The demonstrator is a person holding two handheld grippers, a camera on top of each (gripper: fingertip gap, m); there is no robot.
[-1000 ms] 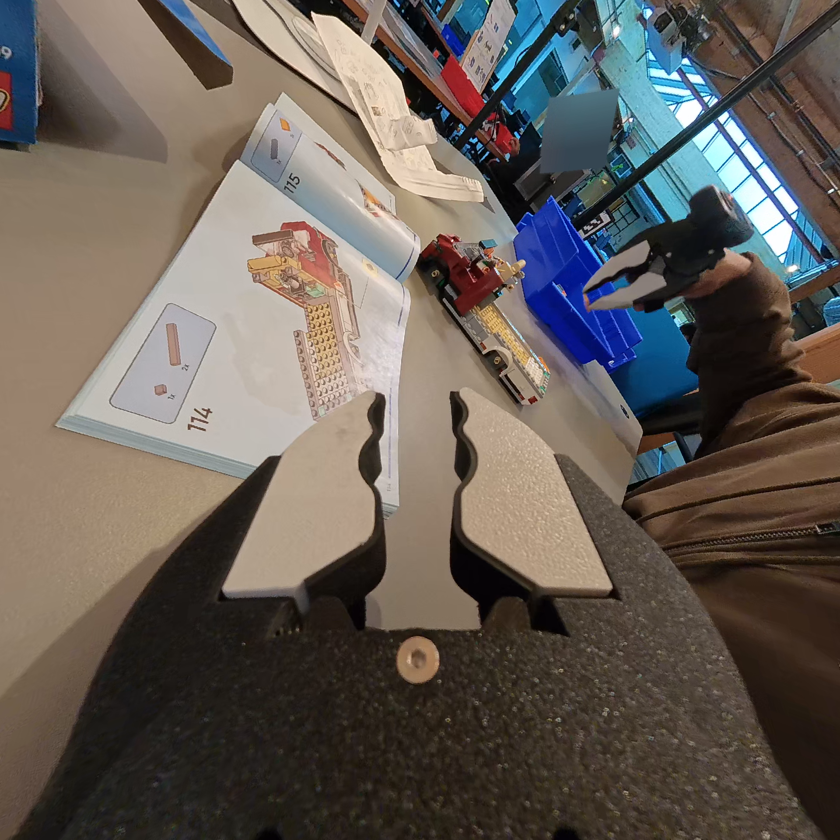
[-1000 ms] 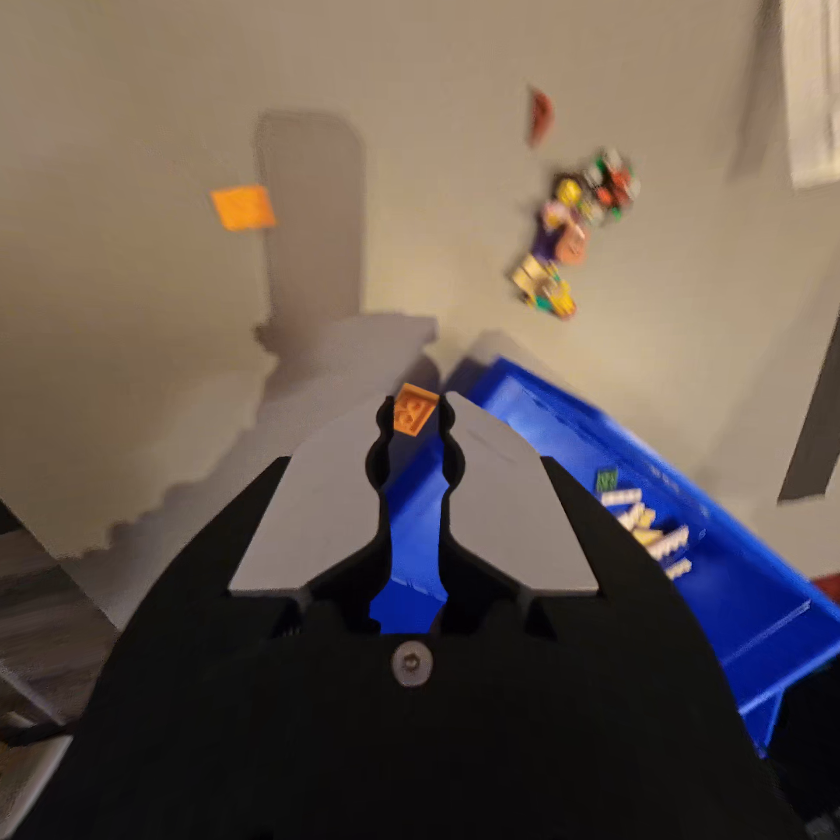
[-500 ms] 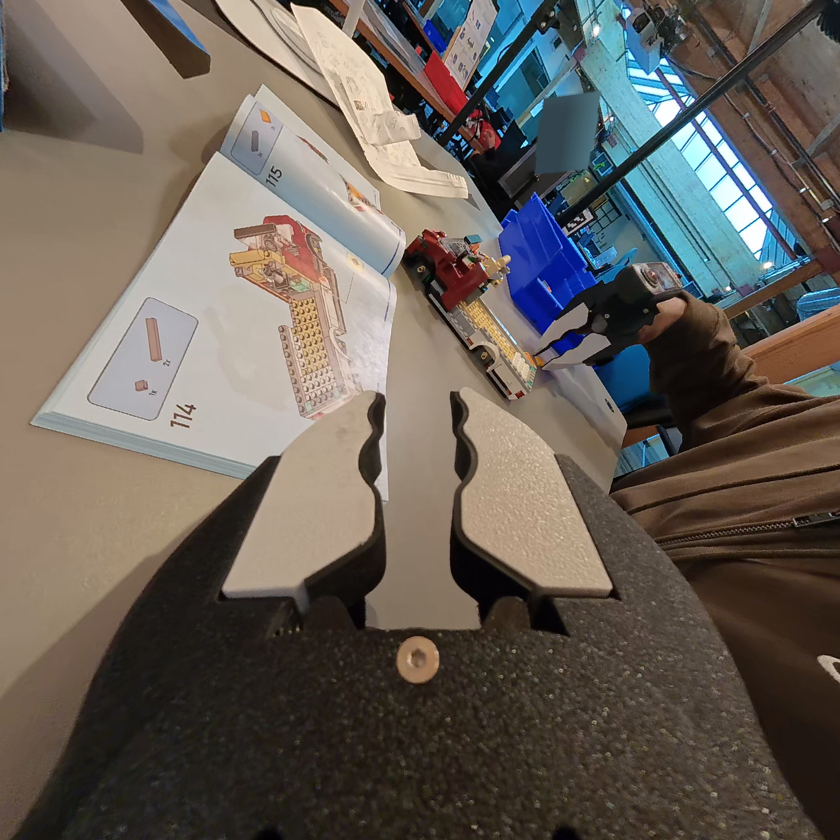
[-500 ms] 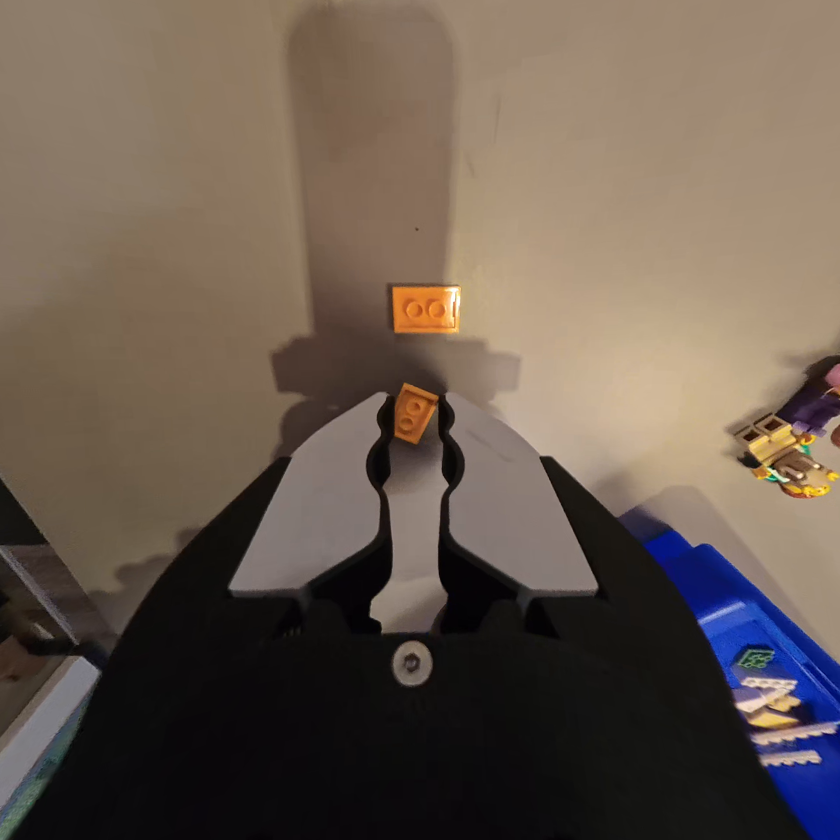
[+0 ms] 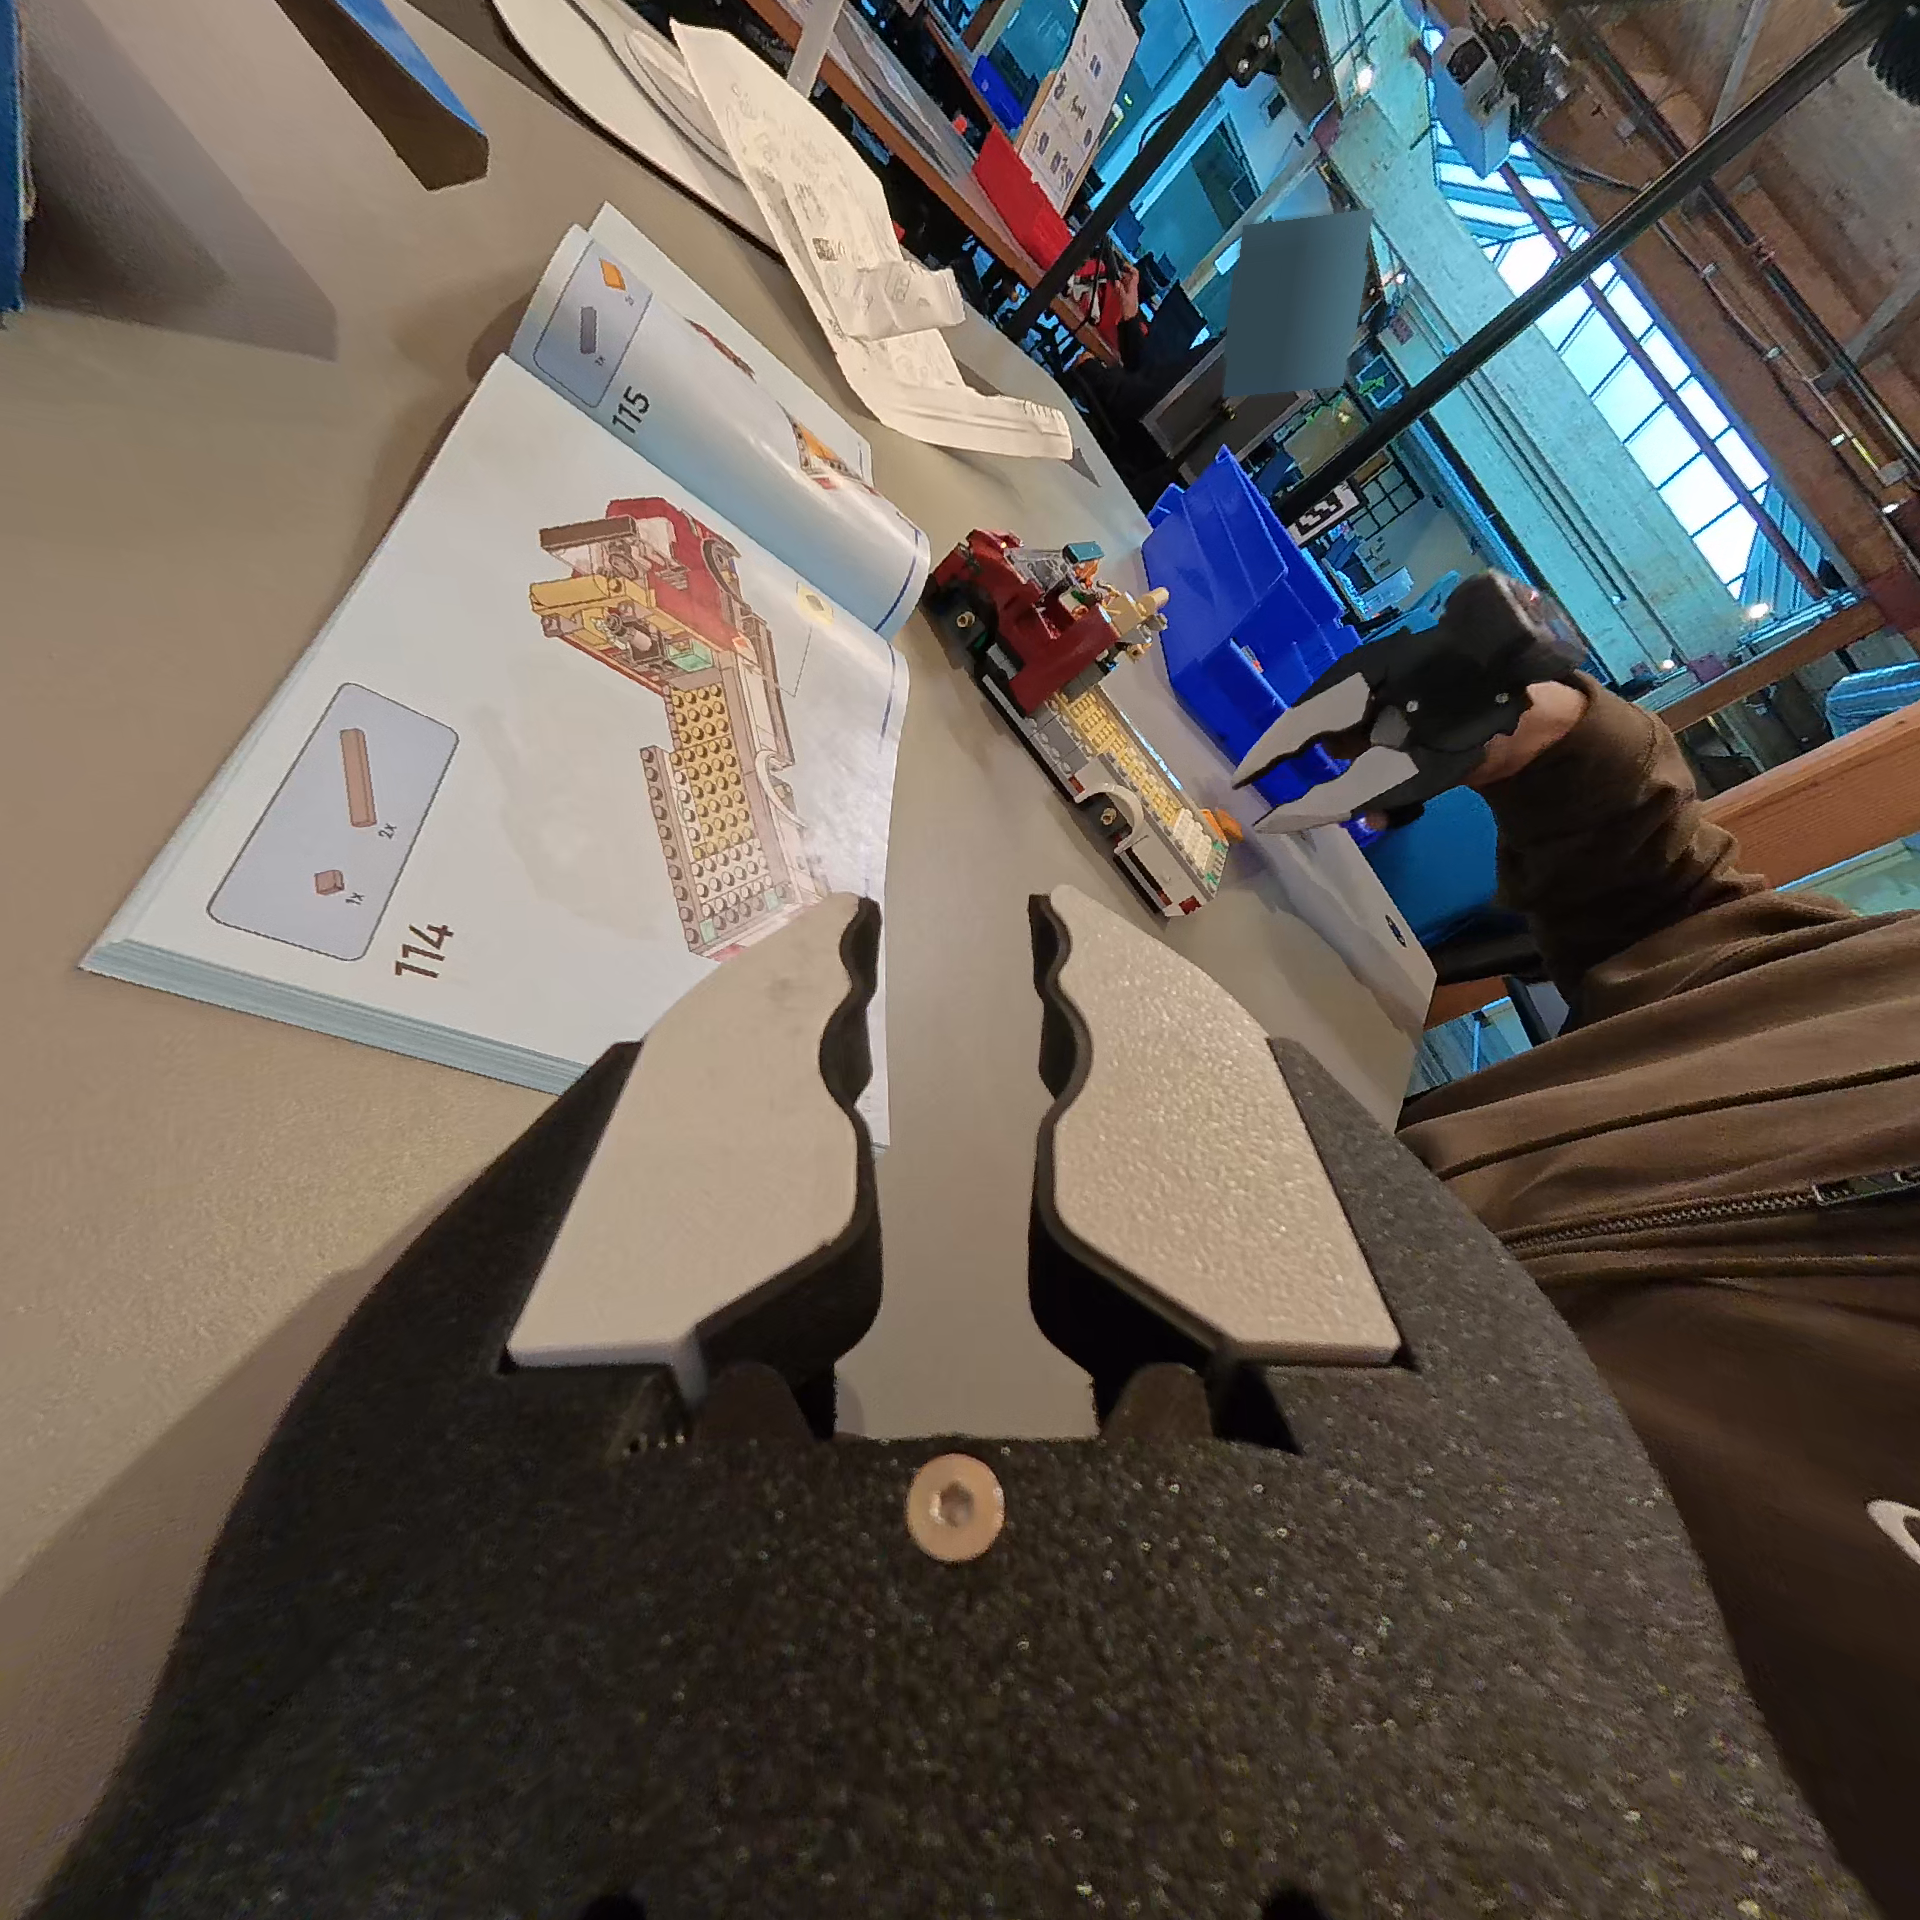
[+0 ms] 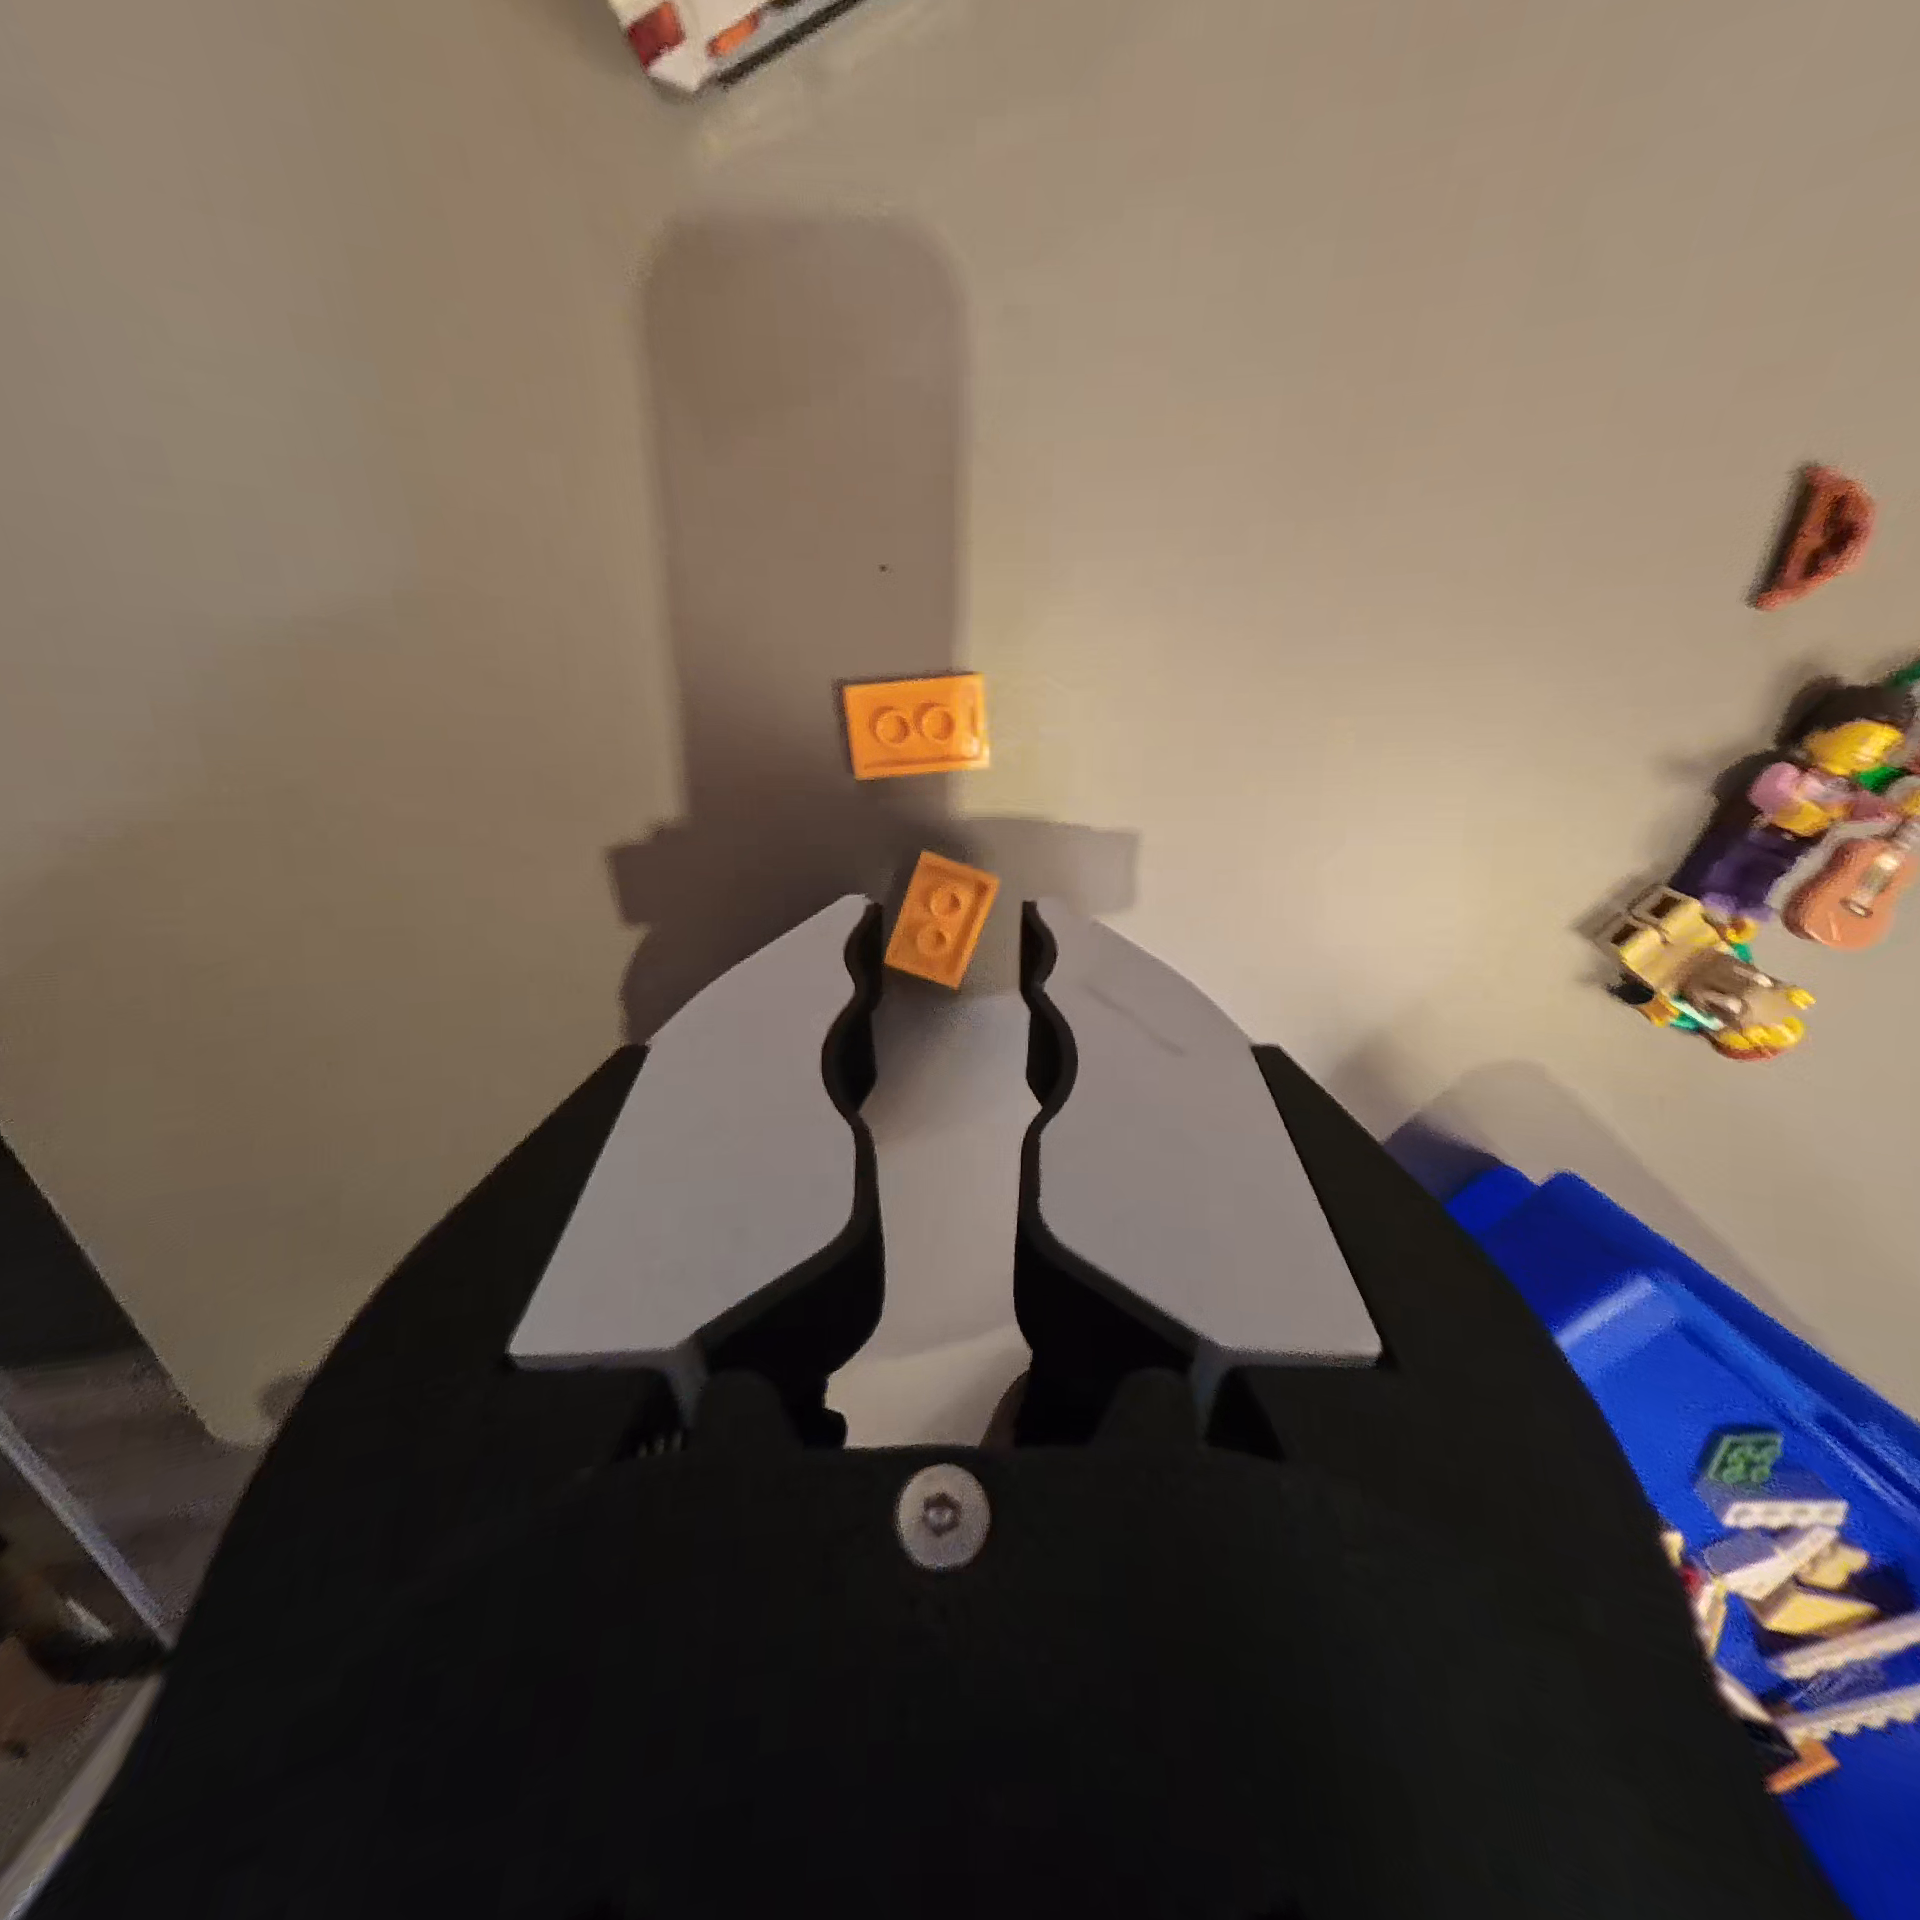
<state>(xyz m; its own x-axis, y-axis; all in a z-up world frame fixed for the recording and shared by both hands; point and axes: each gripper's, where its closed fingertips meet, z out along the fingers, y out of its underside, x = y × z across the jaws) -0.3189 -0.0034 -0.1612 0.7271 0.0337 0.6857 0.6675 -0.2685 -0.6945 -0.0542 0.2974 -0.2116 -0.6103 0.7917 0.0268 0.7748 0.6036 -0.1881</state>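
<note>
Left gripper (image 5: 954,914) sat low in the frame's lower centre, tilted, fingers apart with a clear gap and nothing between the pads. Right gripper (image 6: 945,914) pointed straight down, jaws parted; its right pad stood clear of anything. From the left wrist view it showed at right centre (image 5: 1262,800), jaws open, carried on a brown-sleeved arm (image 5: 1621,831).

orange plates (image 6: 912,724) 2 | blue bins (image 5: 1236,592) 1 | booklets (image 5: 499,727) 1

orange plates (image 6: 914,724): glossy plastic | table (image 6: 312,520): matt, smooth | booklet (image 5: 499,665): paper
</note>
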